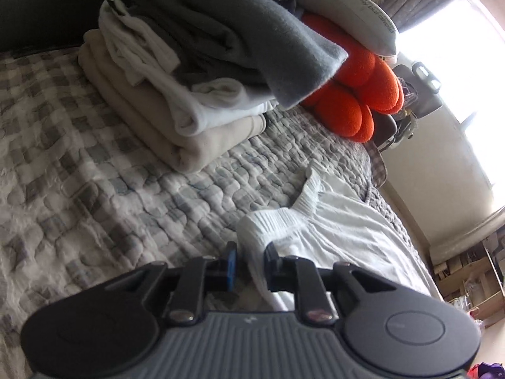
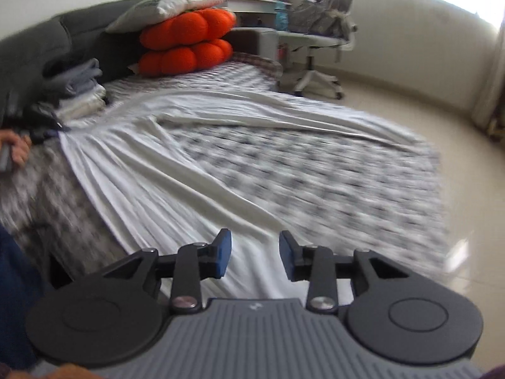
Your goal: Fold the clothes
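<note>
White trousers (image 2: 189, 145) lie lengthwise across quilt (image 1: 79, 158); left tool (image 1: 249, 262) apparently clamps waistband (image 1: 277, 221); right tool (image 2: 255, 254) released.

There is one white garment (image 2: 151, 170) spread on one bed (image 2: 315, 164). One pile of folded clothes (image 1: 176, 72) sits at upper left. Two orange cushions (image 2: 186, 47) lie under one pillow (image 2: 170, 6). One office chair (image 2: 318, 31) stands at upper right.
</note>
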The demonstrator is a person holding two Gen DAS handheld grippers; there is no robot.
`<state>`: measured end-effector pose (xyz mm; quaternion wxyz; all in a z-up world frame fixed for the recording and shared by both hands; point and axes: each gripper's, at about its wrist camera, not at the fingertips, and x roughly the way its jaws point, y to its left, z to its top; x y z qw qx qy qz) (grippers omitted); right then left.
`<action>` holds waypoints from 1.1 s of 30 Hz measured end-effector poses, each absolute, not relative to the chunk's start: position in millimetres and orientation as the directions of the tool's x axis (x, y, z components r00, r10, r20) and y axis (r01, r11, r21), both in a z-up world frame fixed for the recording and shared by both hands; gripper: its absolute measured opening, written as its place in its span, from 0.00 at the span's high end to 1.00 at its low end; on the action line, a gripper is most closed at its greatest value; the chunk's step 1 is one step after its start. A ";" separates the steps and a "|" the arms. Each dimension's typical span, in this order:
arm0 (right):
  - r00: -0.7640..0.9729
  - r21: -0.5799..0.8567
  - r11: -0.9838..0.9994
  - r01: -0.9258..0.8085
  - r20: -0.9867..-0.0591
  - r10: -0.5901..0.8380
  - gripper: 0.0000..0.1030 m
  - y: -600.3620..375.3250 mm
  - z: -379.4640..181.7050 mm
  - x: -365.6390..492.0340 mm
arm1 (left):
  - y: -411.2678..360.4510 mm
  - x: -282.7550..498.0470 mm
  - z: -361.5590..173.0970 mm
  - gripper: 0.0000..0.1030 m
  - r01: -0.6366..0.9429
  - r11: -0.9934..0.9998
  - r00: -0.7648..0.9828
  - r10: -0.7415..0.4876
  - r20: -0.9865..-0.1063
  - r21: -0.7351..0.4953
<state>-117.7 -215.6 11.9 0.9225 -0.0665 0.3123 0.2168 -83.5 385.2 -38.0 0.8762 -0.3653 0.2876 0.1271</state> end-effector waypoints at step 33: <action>0.709 -0.085 0.938 -0.337 -0.679 0.193 0.54 -267.4 -49.4 -179.6 | 375.9 -82.5 -30.0 0.89 -0.446 0.780 0.772 0.087 -0.630 -0.439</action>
